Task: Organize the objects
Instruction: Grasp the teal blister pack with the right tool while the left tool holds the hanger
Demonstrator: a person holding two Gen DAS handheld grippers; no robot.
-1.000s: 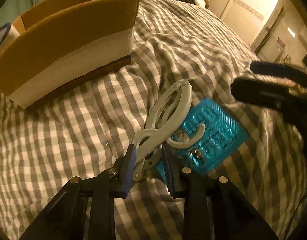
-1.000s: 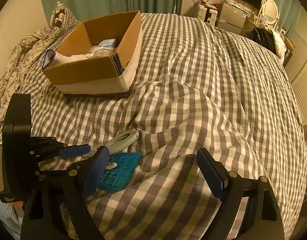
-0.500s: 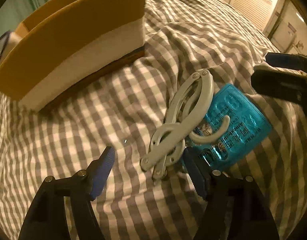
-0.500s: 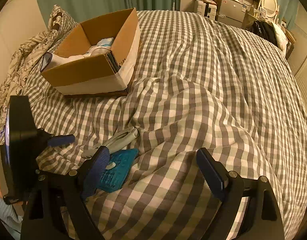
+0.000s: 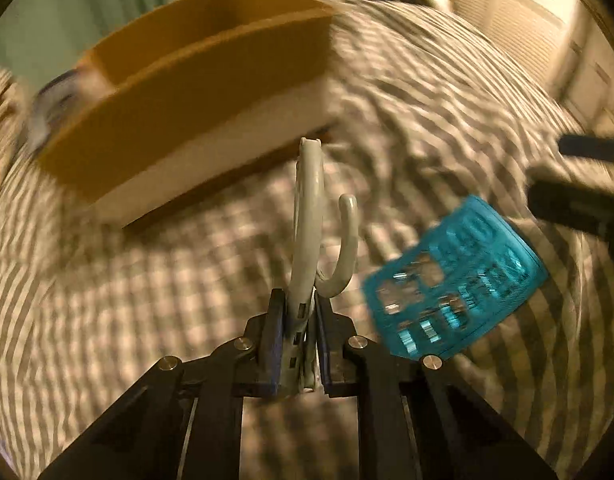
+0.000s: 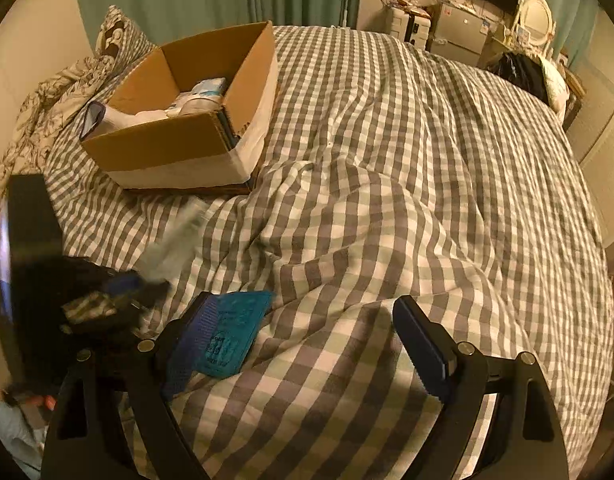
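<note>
Jaws pinched tight, the left gripper (image 5: 298, 312) clamps the grey plastic hook clip (image 5: 307, 216), lifted off the checked duvet (image 6: 387, 200) in front of the cardboard box (image 6: 195, 144). The teal blister pack (image 6: 231, 332) lies just right of it. The right gripper (image 6: 307, 344) hovers with jaws wide apart.

L view motion-blurred | box (image 5: 195, 92) contents unseen | clip (image 6: 175, 240) smeared in R view
</note>
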